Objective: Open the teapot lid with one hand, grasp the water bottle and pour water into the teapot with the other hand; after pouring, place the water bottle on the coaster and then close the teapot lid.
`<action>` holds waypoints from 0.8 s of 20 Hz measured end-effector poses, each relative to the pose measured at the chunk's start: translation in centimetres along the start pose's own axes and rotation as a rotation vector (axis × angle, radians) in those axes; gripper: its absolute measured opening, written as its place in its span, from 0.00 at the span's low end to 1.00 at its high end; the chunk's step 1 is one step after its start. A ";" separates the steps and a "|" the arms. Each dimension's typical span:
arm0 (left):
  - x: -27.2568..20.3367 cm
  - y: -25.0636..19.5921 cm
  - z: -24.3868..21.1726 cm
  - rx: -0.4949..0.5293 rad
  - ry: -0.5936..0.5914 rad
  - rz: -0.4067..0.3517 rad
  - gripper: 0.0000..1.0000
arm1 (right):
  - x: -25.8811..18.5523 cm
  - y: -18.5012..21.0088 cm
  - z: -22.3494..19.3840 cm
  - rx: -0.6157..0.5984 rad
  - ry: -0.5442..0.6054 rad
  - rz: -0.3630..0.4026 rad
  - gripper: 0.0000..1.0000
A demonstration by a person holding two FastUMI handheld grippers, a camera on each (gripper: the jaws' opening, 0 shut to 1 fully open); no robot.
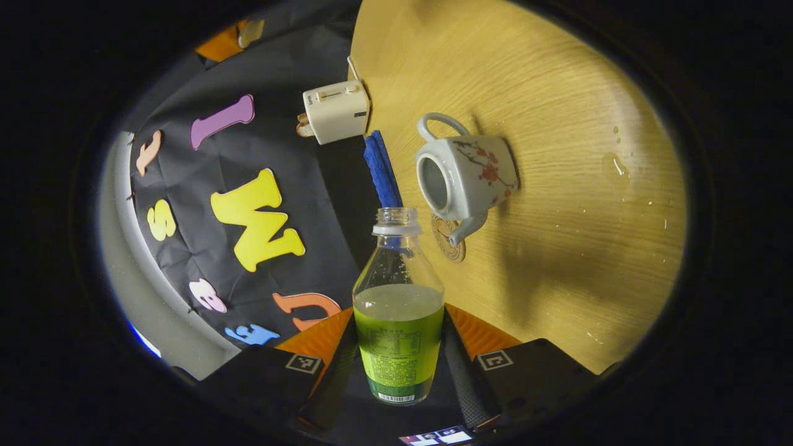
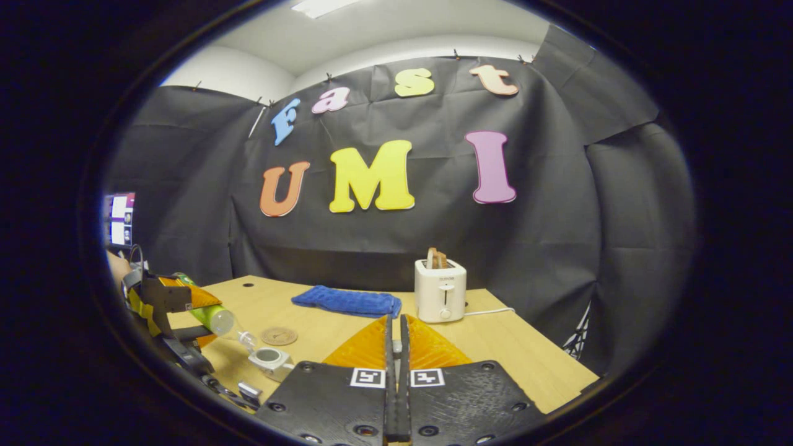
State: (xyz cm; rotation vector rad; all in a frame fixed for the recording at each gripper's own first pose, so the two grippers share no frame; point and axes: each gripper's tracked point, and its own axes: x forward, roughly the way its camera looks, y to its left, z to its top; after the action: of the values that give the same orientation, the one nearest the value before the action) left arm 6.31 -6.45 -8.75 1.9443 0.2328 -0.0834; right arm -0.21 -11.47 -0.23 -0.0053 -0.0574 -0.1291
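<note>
My left gripper [image 1: 399,328] is shut on a clear uncapped water bottle [image 1: 398,322] part full of green liquid. Its neck points toward the white flowered teapot [image 1: 468,173], whose mouth is open with no lid on it. A round coaster [image 1: 449,238] lies on the table by the spout. In the right gripper view, the left gripper [image 2: 186,310] holds the bottle [image 2: 212,318] tilted, its mouth just above the teapot [image 2: 269,359]; the coaster [image 2: 279,336] lies behind. My right gripper [image 2: 394,331] is raised over the table with its fingers pressed together; I cannot tell whether anything is pinched between them.
A blue cloth [image 2: 347,301] and a white toaster [image 2: 440,290] with its cord stand at the back of the wooden table [image 2: 514,347]. Water drops [image 1: 616,167] lie on the table beyond the teapot. A screen [image 2: 121,217] glows at far left.
</note>
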 end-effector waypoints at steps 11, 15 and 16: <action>0.0 2.3 0.9 0.246 0.025 0.011 0.76 | -0.5 -0.7 0.6 0.005 -0.011 -0.016 0.00; -0.4 3.5 1.5 0.309 0.024 0.038 0.76 | -0.6 -0.8 0.8 0.001 -0.014 -0.017 0.00; -0.5 3.9 1.6 0.324 0.026 0.044 0.76 | -0.6 -0.9 0.8 0.003 -0.014 -0.016 0.00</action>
State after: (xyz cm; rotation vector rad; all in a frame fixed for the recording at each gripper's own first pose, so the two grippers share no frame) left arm 6.69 -9.42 -5.74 2.2728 0.2029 -0.0700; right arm -0.94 -12.27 0.53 -0.0026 -0.0717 -0.1451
